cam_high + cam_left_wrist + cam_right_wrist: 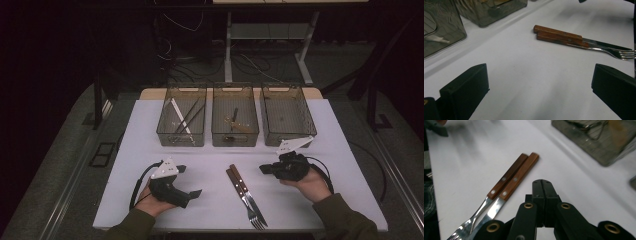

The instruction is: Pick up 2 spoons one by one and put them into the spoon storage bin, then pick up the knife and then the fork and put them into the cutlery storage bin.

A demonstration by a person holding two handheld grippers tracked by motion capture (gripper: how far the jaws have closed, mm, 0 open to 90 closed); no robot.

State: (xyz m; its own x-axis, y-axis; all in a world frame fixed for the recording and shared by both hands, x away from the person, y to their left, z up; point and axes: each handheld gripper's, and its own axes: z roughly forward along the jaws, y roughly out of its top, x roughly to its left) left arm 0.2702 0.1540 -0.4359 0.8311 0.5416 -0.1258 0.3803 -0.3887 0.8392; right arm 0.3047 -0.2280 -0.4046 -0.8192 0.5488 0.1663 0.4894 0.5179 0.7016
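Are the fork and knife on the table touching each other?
Touching. The right gripper view shows the fork and knife with their wooden handles pressed side by side, no gap.

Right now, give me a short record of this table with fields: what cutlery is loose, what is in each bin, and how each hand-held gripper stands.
loose cutlery: fork and knife with wooden handles, side by side on the white table
left bin: long thin utensils, kind unclear
middle bin: a wooden-handled piece
right bin: looks empty
left hand-held gripper: jaws wide open, nothing between them, facing the cutlery
right hand-held gripper: jaws shut together on nothing, tips beside the handles, not touching
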